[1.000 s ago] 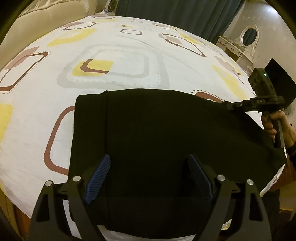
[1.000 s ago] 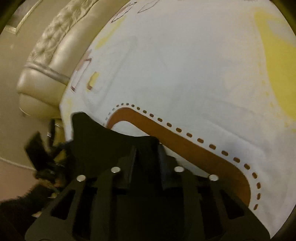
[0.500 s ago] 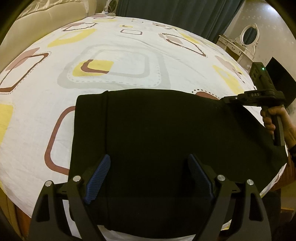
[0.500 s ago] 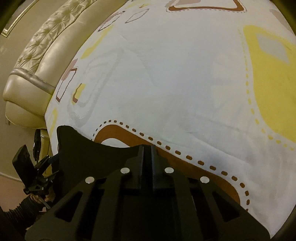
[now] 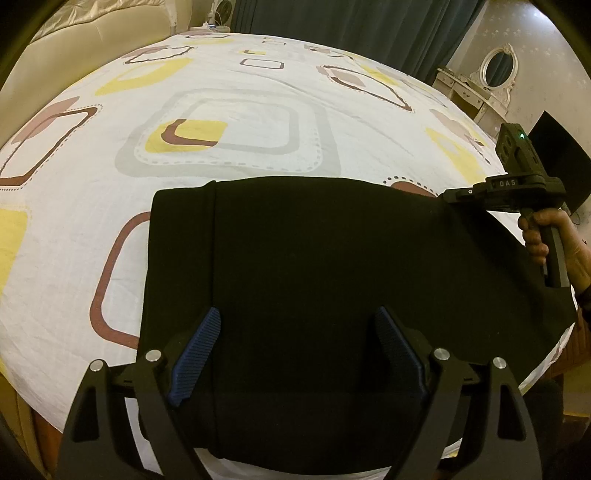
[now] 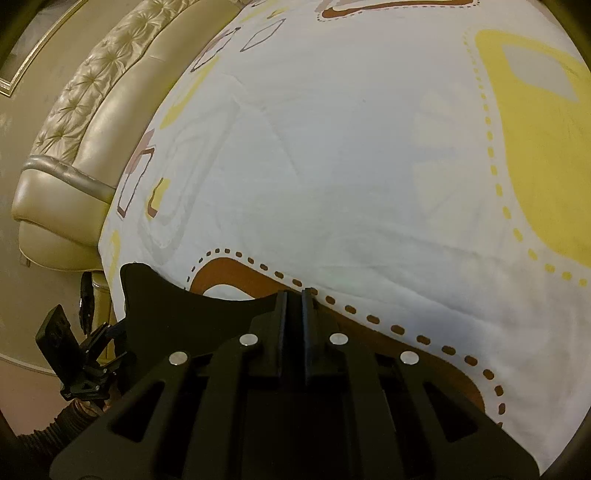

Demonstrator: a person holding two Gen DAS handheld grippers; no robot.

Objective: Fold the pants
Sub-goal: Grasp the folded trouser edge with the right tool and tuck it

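The black pants (image 5: 332,280) lie flat and folded on the patterned bed sheet (image 5: 229,110), near its front edge. My left gripper (image 5: 295,325) is open and empty, its blue pads spread above the near part of the pants. My right gripper (image 6: 294,295) is shut on the far right corner of the pants (image 6: 166,306) and holds it low over the sheet. It also shows in the left wrist view (image 5: 454,194), at the right end of the pants, with a hand on its handle.
A padded beige headboard (image 6: 74,147) runs along the bed's left side. Dark curtains (image 5: 351,26) hang behind the bed. A white dressing table with an oval mirror (image 5: 498,70) and a dark screen (image 5: 557,155) stand at the right.
My right gripper's fingers have closed on the pants corner and it has lifted slightly and tilted up. My left gripper has not moved.
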